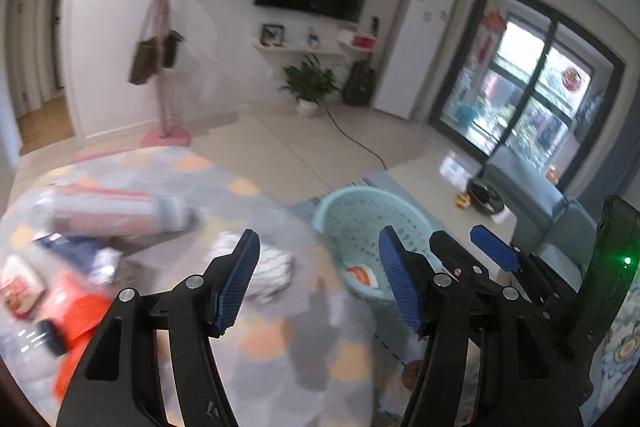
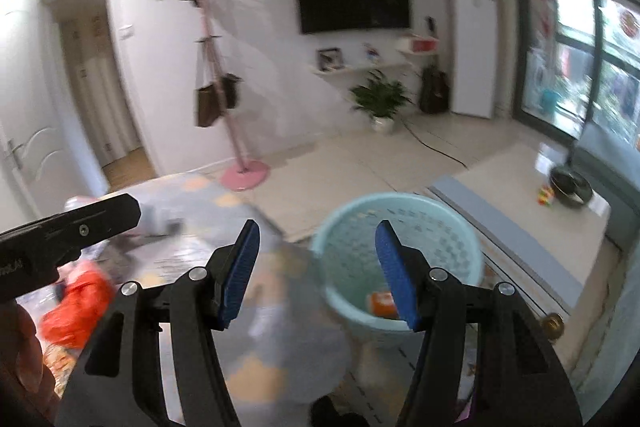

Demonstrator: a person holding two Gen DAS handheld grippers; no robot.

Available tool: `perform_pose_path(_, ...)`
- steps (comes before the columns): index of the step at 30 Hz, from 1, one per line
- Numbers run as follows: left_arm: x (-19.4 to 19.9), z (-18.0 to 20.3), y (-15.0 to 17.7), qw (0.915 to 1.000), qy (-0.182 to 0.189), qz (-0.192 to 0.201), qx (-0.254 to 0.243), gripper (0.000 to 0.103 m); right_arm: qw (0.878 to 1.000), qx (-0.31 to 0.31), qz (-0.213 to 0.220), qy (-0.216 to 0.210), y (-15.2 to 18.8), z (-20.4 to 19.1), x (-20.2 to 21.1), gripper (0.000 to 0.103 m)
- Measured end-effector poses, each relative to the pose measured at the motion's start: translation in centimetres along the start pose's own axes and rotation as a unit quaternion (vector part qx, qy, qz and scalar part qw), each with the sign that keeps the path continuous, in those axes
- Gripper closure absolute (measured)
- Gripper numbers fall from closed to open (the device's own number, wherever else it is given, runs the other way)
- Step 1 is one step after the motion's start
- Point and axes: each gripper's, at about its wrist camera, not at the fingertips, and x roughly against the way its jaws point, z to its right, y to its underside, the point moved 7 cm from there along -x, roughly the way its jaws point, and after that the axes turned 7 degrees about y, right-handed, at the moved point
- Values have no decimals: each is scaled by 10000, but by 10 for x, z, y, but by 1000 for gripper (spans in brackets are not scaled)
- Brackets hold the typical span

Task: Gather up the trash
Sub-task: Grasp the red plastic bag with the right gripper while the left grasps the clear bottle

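Note:
A light blue plastic basket (image 1: 340, 211) stands on the floor beside a round table; an orange and white packet (image 1: 362, 277) lies in its bottom. It also shows in the right wrist view (image 2: 400, 203), with the packet (image 2: 382, 301) inside. My left gripper (image 1: 320, 283) is open and empty above the table edge, left of the basket. My right gripper (image 2: 318, 275) is open and empty, just above the basket's near rim. On the table lie a blurred red and white cylinder (image 1: 116, 213), a crumpled white wrapper (image 1: 272, 269) and an orange wrapper (image 1: 80, 315), which also shows in the right wrist view (image 2: 76, 311).
The round table (image 1: 280, 367) has a grey cloth with orange patches. A low white coffee table (image 2: 520, 187) with a dark bowl (image 2: 570, 185) stands right of the basket. A pink coat stand (image 2: 240, 163), a potted plant (image 2: 382, 103) and a wall television stand beyond.

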Motion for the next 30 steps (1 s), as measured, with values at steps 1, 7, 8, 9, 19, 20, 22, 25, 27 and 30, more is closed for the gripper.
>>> perform_pose_path(1, 16, -9, 2, 9999, -59, 96, 78, 42, 9999, 68, 24, -100, 0, -11, 5, 46)
perform_pose_path(7, 92, -68, 17, 9962, -639, 473, 367, 42, 9965, 452, 33, -695, 9, -83, 27, 46)
perform_pose_path(8, 100, -76, 19, 9953, -727, 500, 407, 42, 9954, 486, -4, -827, 13, -98, 30, 46)
perform_pose_path(9, 110, -84, 24, 9939, -849, 534, 456, 42, 9943, 514, -43, -936, 16, -108, 31, 46)
perform_pose_path(19, 183, -222, 85, 9696, -2045, 392, 1288, 42, 9762, 954, -830, -1763, 74, -224, 23, 42)
perform_pose_path(20, 187, -232, 91, 9668, -2118, 342, 1389, 42, 9742, 941, -975, -1804, 80, -233, 18, 34)
perform_pose_path(22, 192, -255, 106, 9602, -2269, 247, 1609, 39, 9710, 864, -1183, -1891, 90, -244, 9, 27)
perform_pose_path(25, 194, -283, 119, 9541, -2332, 178, 1873, 36, 9676, 866, -1468, -1866, 105, -257, -7, 23)
perform_pose_path(27, 188, -296, 126, 9553, -2145, 73, 2034, 35, 9640, 903, -1675, -1855, 114, -264, -17, 23)
perform_pose_path(30, 180, -300, 133, 9584, -1878, -26, 2148, 35, 9603, 938, -1950, -1761, 125, -268, -32, 23)
